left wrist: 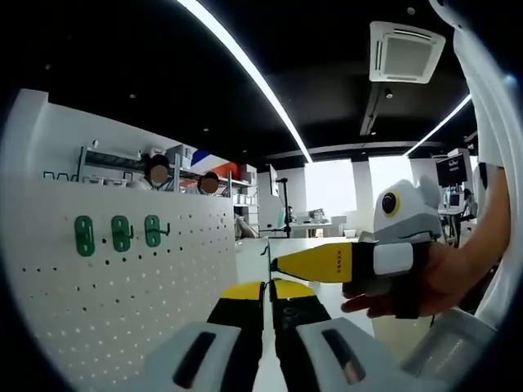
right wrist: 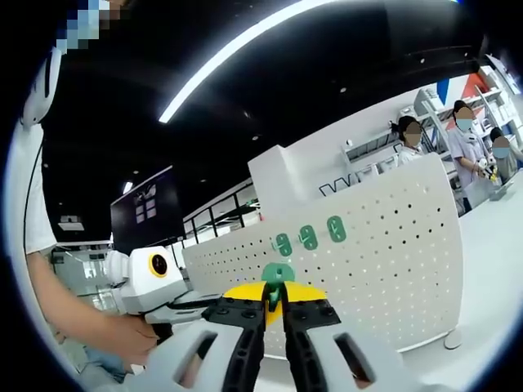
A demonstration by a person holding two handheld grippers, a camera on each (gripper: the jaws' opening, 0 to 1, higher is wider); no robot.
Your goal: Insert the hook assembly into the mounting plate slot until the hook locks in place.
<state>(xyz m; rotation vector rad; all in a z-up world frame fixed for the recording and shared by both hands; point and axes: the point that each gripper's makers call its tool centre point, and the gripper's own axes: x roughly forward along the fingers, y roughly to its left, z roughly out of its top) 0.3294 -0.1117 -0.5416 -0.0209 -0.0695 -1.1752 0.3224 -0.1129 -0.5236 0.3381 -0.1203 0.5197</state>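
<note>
The green hook assembly is pinched between the yellow tips of the right tool, jaws drawn narrow around it, and it sits just in front of the white pegboard, below the row of hooks already mounted there. Three green hooks hang side by side on that board, near its upper edge; in the left gripper view the same three hooks stand on the board's upper left part. Whether the held piece touches the board cannot be told.

The left tool has its yellow-tipped jaws pressed together with nothing seen between them, and it sits off the board's right edge. Right of that edge, in the left gripper view, the right tool reaches in sideways, a hand wrapped around its body. In the right gripper view the left tool lies left of the board, held by a hand.

The board stands upright on a white surface. Behind the board, people stand near shelving.
</note>
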